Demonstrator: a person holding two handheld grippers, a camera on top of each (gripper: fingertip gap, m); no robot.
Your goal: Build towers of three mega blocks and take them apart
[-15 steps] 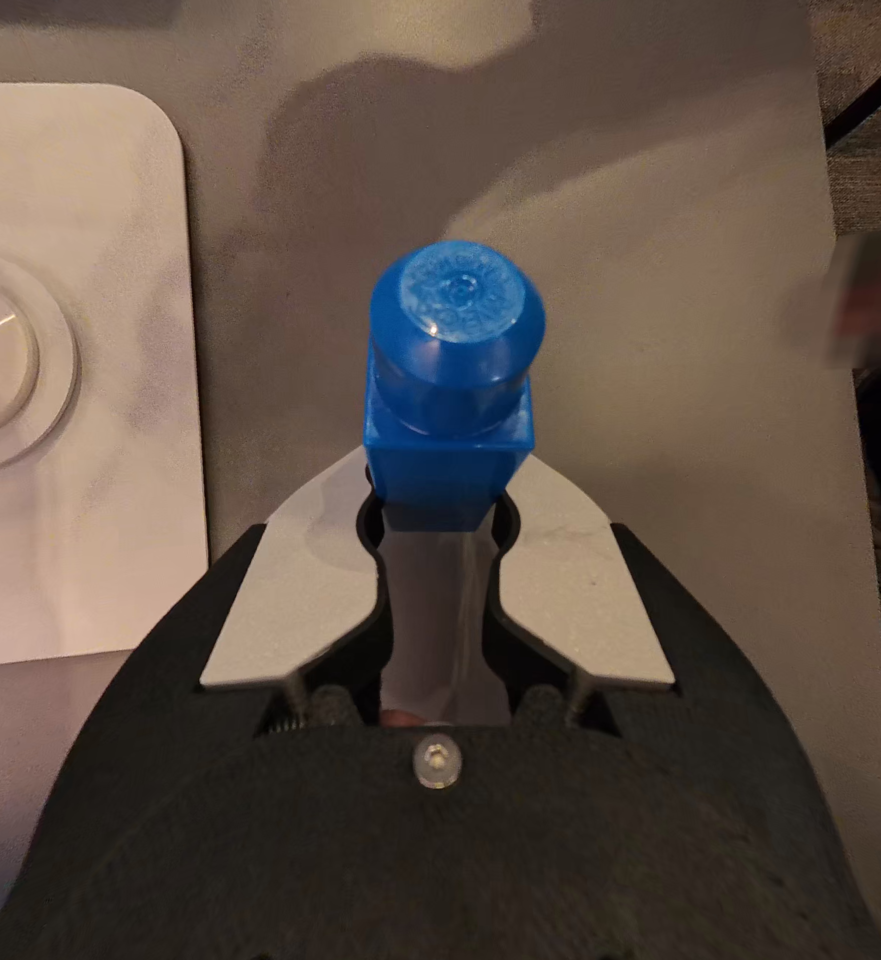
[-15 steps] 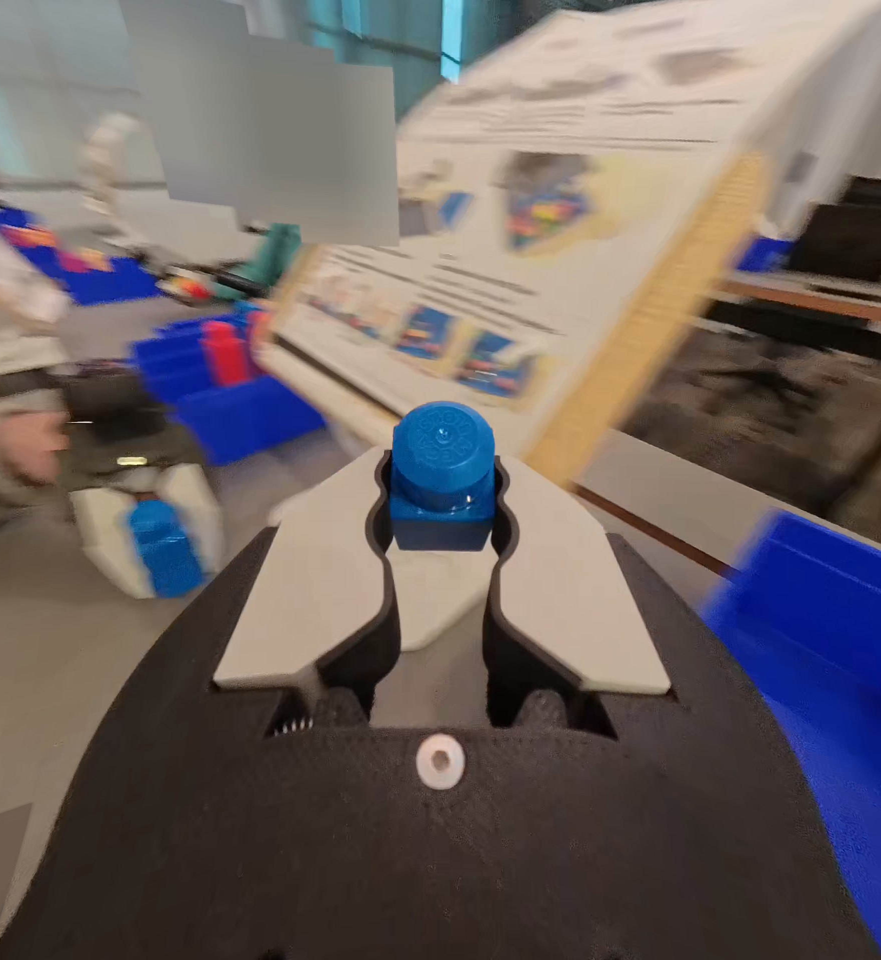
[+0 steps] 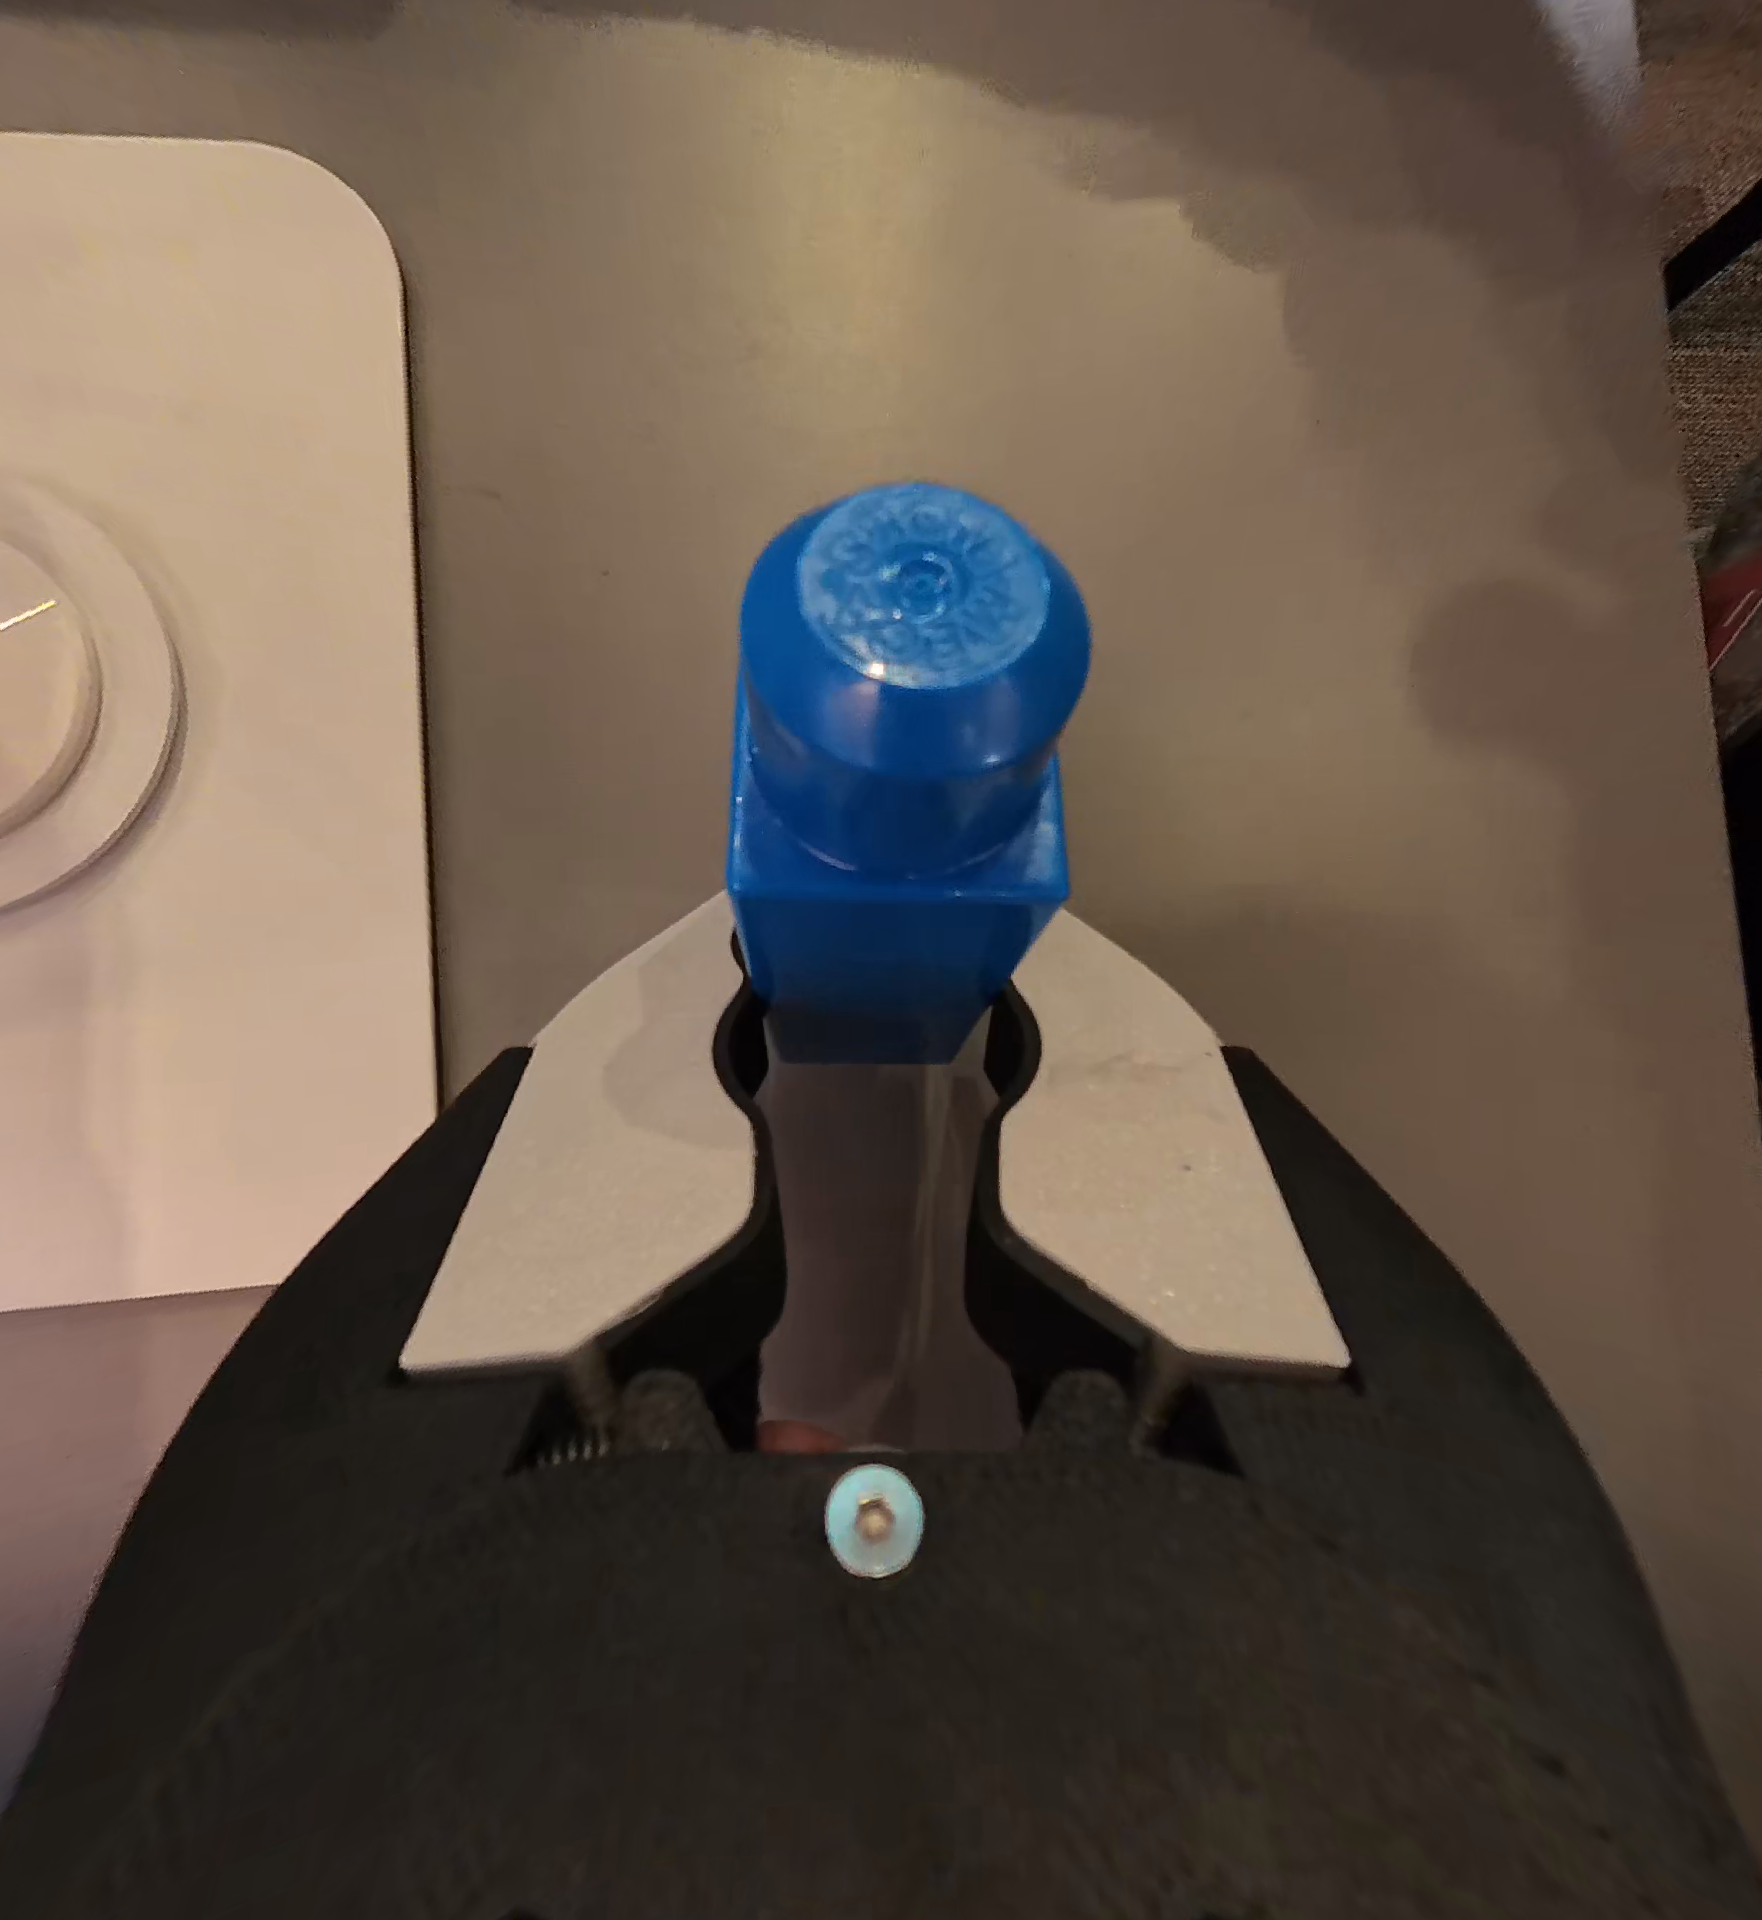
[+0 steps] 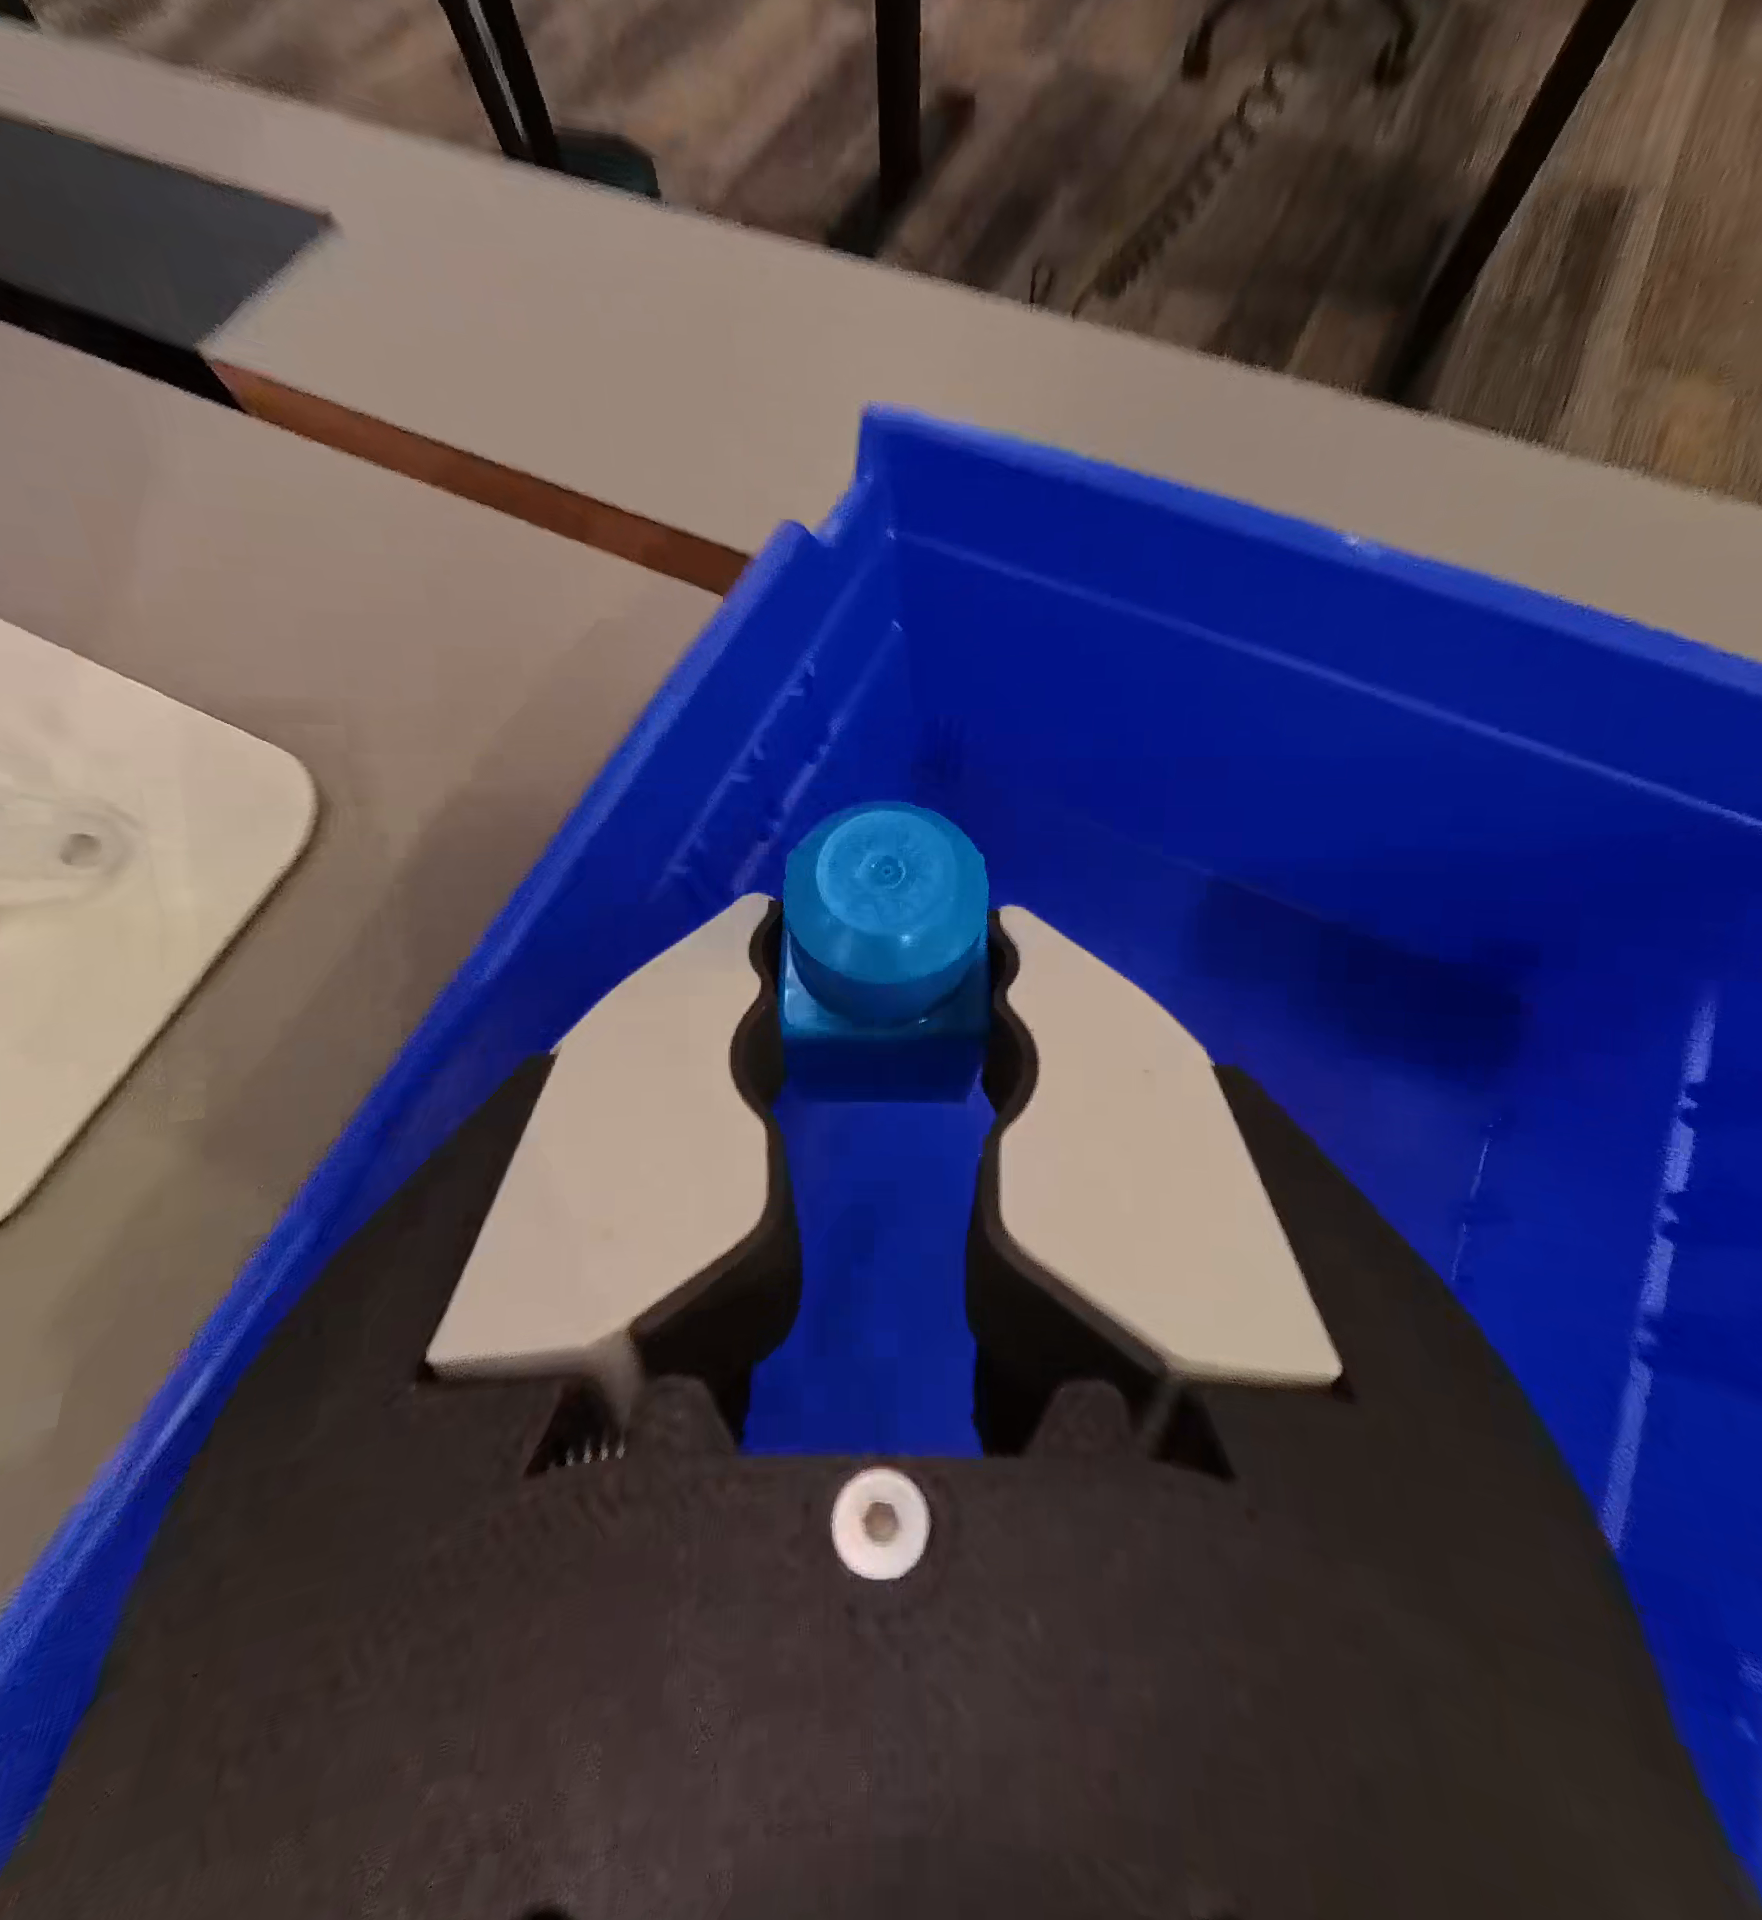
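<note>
Blue block (image 3: 898, 831) stud bears illegible embossed writing.

My left tongs (image 3: 882, 997) clamped on a blue block (image 3: 898, 831), pointing down; right tongs (image 4: 882, 997) clamped on another blue block (image 4: 882, 966).

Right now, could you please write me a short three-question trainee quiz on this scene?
1. True or false: each gripper holds a blue mega block.
2. The right gripper hangs over: A) the white mat B) the blue bin C) bare floor.
3. Fill in: the left gripper's block points its round ____ at the camera.

Key: 1 true: left gripper clamps a blue mega block, right clamps another. 2 B, blue bin. 3 stud.
</note>
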